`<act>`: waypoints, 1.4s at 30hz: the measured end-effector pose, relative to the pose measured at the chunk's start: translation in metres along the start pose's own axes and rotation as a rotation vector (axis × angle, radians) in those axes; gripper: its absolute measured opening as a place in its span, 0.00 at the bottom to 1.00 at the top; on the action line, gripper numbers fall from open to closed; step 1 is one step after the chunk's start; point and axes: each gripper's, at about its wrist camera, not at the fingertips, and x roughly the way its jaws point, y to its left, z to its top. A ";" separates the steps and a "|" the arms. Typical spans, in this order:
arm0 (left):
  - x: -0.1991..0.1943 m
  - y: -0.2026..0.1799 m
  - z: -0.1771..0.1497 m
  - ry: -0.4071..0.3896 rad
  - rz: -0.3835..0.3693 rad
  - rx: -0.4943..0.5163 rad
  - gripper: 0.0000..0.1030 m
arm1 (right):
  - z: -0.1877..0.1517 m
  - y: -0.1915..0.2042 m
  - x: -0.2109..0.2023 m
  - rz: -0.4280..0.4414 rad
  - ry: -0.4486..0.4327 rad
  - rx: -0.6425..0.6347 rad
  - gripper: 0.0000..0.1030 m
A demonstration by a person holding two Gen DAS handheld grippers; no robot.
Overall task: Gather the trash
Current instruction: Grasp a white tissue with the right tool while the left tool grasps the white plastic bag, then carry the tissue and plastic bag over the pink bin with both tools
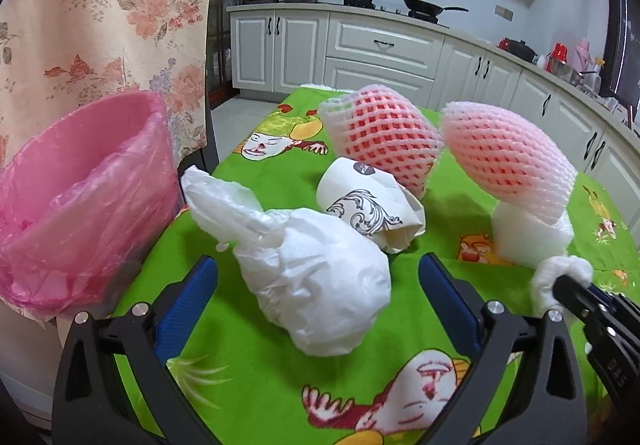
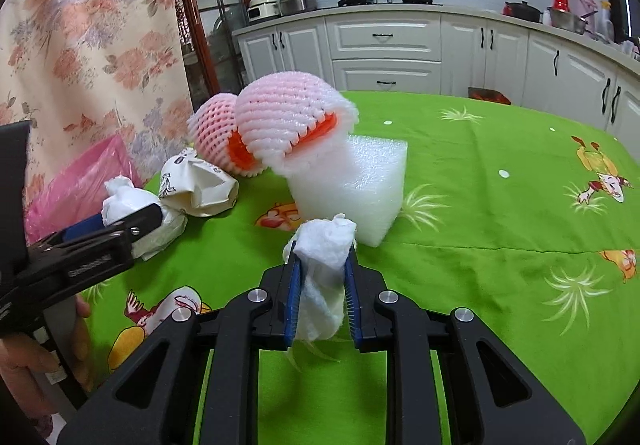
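So far, one tissue wad [image 2: 323, 245] is pinched in the right fingers [image 2: 322, 285]; the left fingers [image 1: 316, 285] are spread wide around a bag [image 1: 316, 277]. The bin [image 1: 80, 197] looks empty; cup [image 1: 372, 201], nets and foam are left on the bench [image 2: 500, 245].

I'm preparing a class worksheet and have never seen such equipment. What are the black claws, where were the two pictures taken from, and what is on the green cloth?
A person holds one hand-held gripper in each hand; a camera on each looks along its fingers. The left hand-held gripper is open around a white plastic bag. The right hand-held gripper pinches a tissue wad. On the green tablecloth lie two pink foam fruit nets, a white foam block and a crumpled paper cup. A pink lined bin waits left.
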 end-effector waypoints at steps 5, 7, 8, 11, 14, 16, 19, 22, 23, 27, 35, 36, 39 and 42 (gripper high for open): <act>0.009 -0.004 -0.001 0.024 0.028 0.012 0.69 | 0.000 0.007 -0.003 -0.006 -0.022 -0.031 0.20; 0.010 -0.003 -0.001 0.025 0.034 0.003 0.64 | -0.001 0.009 -0.004 -0.006 -0.026 -0.043 0.20; 0.010 -0.002 -0.001 0.024 0.031 0.001 0.60 | 0.000 0.009 -0.004 -0.009 -0.026 -0.045 0.20; 0.009 -0.001 -0.001 0.020 0.021 -0.001 0.52 | 0.000 0.009 -0.003 -0.008 -0.020 -0.042 0.20; 0.004 -0.003 -0.004 0.005 -0.001 0.011 0.43 | -0.001 0.007 -0.003 -0.012 -0.020 -0.027 0.20; 0.000 -0.004 -0.006 -0.006 -0.010 0.013 0.40 | -0.001 0.007 -0.003 -0.013 -0.020 -0.025 0.20; -0.009 -0.004 -0.011 -0.024 -0.016 0.010 0.39 | -0.001 0.008 -0.004 -0.012 -0.026 -0.032 0.20; -0.021 -0.003 -0.020 -0.030 -0.030 0.014 0.39 | -0.001 0.009 -0.004 -0.012 -0.030 -0.040 0.20; -0.024 -0.003 -0.022 -0.035 -0.031 0.017 0.39 | -0.001 0.009 -0.005 -0.011 -0.032 -0.042 0.20; -0.039 -0.002 -0.033 -0.049 -0.033 0.035 0.39 | -0.001 0.009 -0.006 -0.011 -0.040 -0.047 0.20; -0.062 0.000 -0.043 -0.095 -0.033 0.060 0.39 | -0.003 0.016 -0.014 -0.010 -0.067 -0.069 0.20; -0.063 0.001 -0.043 -0.100 -0.033 0.063 0.39 | -0.004 0.016 -0.015 -0.007 -0.064 -0.067 0.20; -0.072 -0.001 -0.044 -0.123 -0.034 0.079 0.39 | -0.010 0.021 -0.020 0.002 -0.060 -0.075 0.20; -0.078 -0.001 -0.048 -0.136 -0.039 0.097 0.39 | -0.013 0.028 -0.024 0.013 -0.056 -0.089 0.20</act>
